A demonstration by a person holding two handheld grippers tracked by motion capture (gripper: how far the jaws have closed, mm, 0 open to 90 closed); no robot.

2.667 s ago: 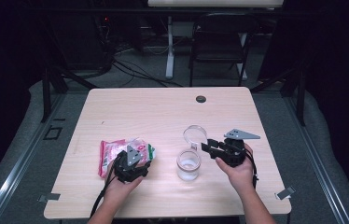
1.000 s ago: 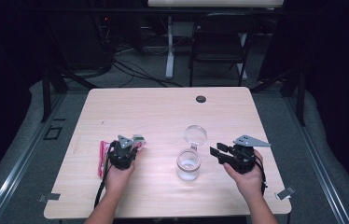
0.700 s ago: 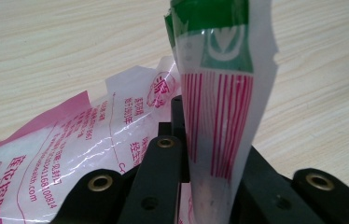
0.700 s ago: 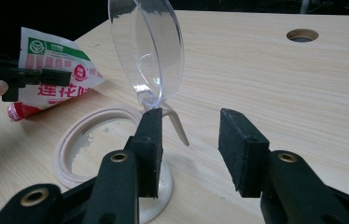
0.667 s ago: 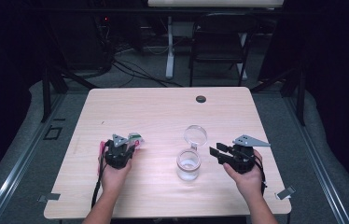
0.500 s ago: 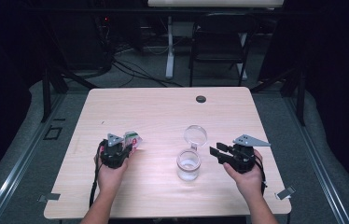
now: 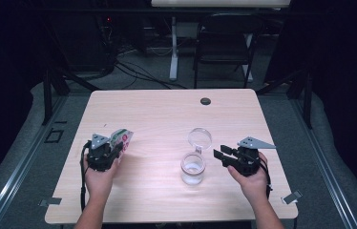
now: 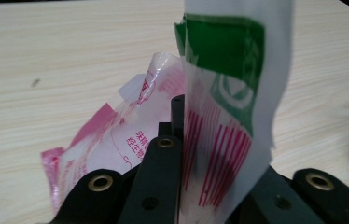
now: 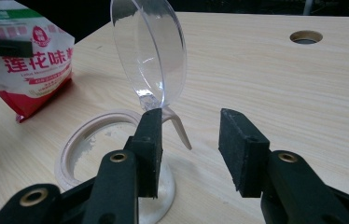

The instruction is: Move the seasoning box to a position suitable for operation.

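The counter [image 7: 167, 119] is a pale wood-grain top with rounded corners, standing on grey carpet in a dark room. A round cable hole [image 7: 205, 101] sits near its far edge, right of the middle. Behind the far edge stand a black folding chair [image 7: 222, 52] and a white desk leg [image 7: 173, 47], with cables trailing over the floor.

Near the left edge, the left tongs [image 7: 112, 151] are closed on a plastic pouch [image 7: 121, 138], held up off the counter in the person's left hand [image 7: 99, 179]. In the left gripper view the pouch [image 8: 219, 116] stands on edge between the black jaws, its film pinched flat. It is white and partly clear, with red stripes, a green band across the top and red printed characters. In the right gripper view its front [image 9: 28, 65] shows a red base and large red characters.

Toward the right of the middle, nearer the front edge, a small clear jar [image 7: 193, 168] stands upright with white powder in its bottom. Its clear hinged lid [image 7: 200, 138] is flipped open toward the far edge. In the right gripper view the lid [image 9: 151, 51] stands tilted above the jar's whitish rim [image 9: 77, 140].

The right tongs [image 7: 221, 156], in the right hand [image 7: 253, 183], lie just right of the jar with jaws apart and nothing between them.
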